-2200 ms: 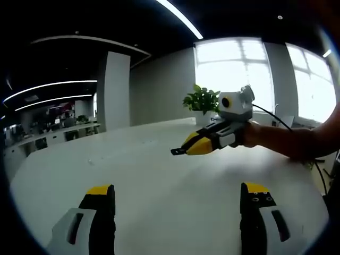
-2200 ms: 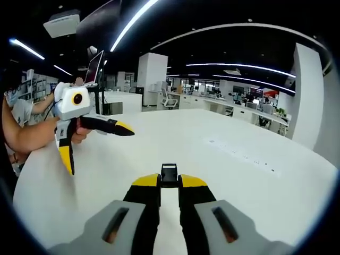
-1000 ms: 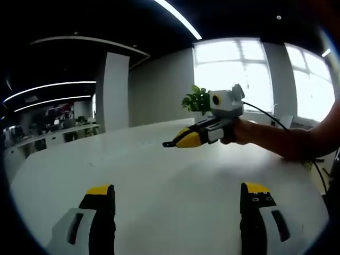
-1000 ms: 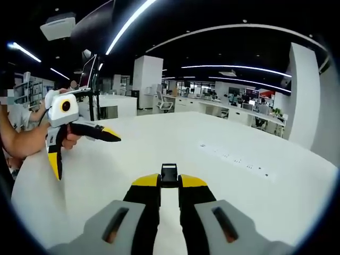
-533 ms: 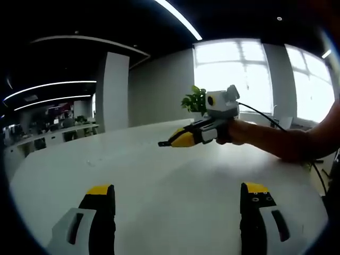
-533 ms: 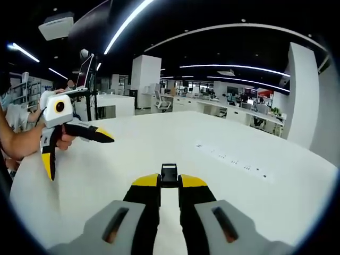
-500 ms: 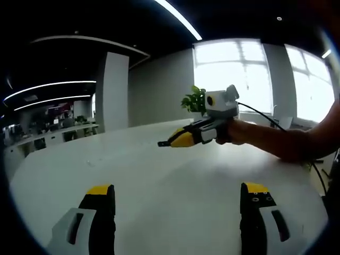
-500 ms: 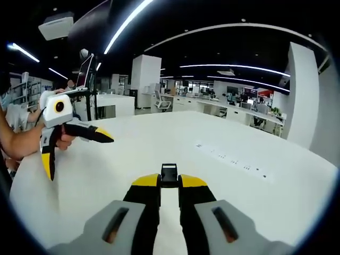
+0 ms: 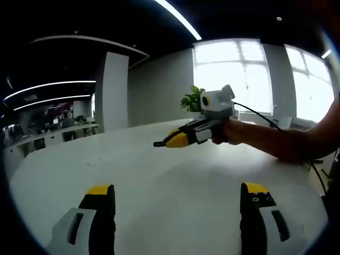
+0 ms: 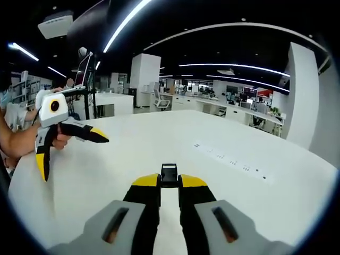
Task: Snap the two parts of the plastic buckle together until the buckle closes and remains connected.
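Observation:
My right gripper point(image 10: 169, 181) is shut on a small black buckle part point(image 10: 169, 173), which sticks out past the yellow fingertips. In the left gripper view the same right gripper point(image 9: 169, 141) hovers above the white table point(image 9: 159, 180), held by a hand, with the black buckle part point(image 9: 158, 144) at its tip pointing left. My left gripper point(image 9: 178, 190) is open, its jaws wide apart with nothing between them. In the right gripper view the left gripper point(image 10: 71, 157) shows at the far left, jaws spread, held by a hand over the white table point(image 10: 159, 143).
A potted plant point(image 9: 192, 101) stands at the table's far edge before bright windows. A row of small inset sockets point(image 10: 228, 161) runs across the tabletop to the right. A white pillar point(image 9: 114, 90) and office desks lie beyond the table.
The right gripper with the buckle part has drifted left and a little higher in the left gripper view. In the right gripper view the left gripper has slid toward the left edge.

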